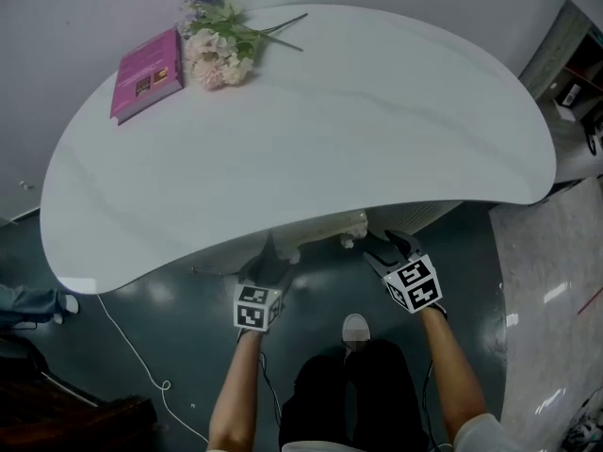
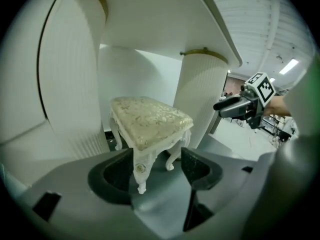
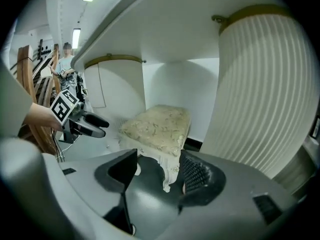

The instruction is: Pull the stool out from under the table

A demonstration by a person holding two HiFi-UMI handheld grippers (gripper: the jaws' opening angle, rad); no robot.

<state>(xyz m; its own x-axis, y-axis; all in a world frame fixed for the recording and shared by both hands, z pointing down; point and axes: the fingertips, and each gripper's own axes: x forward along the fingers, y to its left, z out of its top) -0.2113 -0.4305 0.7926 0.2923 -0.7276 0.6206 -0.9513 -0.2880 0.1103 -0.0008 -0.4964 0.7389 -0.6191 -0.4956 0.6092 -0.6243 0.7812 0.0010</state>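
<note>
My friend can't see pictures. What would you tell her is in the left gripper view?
A small white stool with a cream patterned cushion stands under a white table, between two ribbed pillars. The left hand-held gripper is open, with the stool's near leg seen between its jaws. The right hand-held gripper shows at the right.

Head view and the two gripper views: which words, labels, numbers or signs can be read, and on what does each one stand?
No text can be read in any view.
On the pink rectangular book lying on the white oval table: cover print, too small and blurred to read.
On the left gripper and the right gripper: black-and-white square marker patterns only, no letters or numbers.
</note>
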